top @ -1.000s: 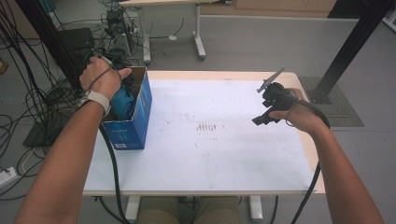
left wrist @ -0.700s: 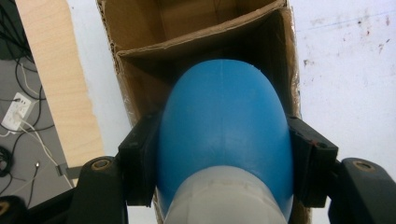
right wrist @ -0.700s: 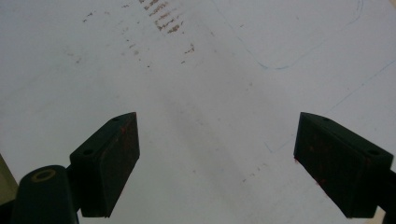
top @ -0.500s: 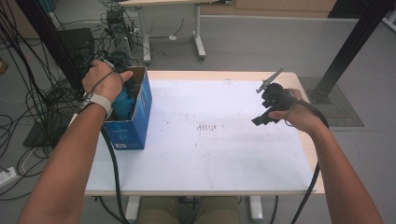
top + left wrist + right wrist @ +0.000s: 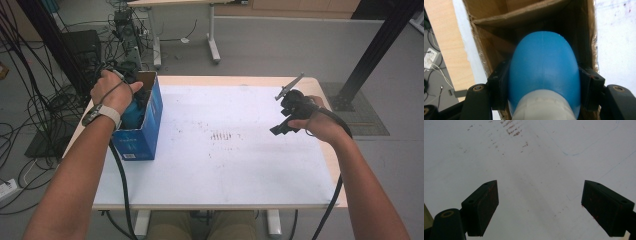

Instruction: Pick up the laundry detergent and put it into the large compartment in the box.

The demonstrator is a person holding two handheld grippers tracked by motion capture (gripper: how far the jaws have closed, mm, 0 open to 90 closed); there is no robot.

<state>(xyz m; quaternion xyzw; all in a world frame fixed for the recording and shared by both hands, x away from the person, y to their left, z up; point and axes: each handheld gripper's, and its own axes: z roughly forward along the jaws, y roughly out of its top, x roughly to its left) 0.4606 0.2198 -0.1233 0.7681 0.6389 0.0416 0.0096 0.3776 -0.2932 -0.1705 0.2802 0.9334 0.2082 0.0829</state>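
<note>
The blue bottle (image 5: 544,72) is sitting in the middle of the left gripper view, its rounded blue body and pale lower band pinched between the two black jaws, which are pressing on its sides; it is hanging inside the open top of the cardboard box (image 5: 584,30), whose brown inner walls and a folded flap are rising toward the top of that frame. In the high view the same box (image 5: 145,125), blue on the outside, is standing at the left of the frame near the left edge of the white table (image 5: 240,165), and the left gripper (image 5: 131,102) is dipping into it under the person's left hand (image 5: 112,92), so the bottle is reading there as a patch of blue just inside the box's opening. The right gripper (image 5: 282,127) is hovering at the right of the high view, well apart from the box, and in the right gripper view its jaws are standing wide apart with nothing between them above the bare, lightly stained tabletop (image 5: 529,170). The step in hand looks like moving the bottle through the box's mouth (whether it is going in or coming out, these frames are not telling). The next move is calling for a straight vertical path, keeping the bottle clear of the flap and side walls, with the grip held firm on that smooth rounded surface, which could be slipping if the squeeze eases.
</note>
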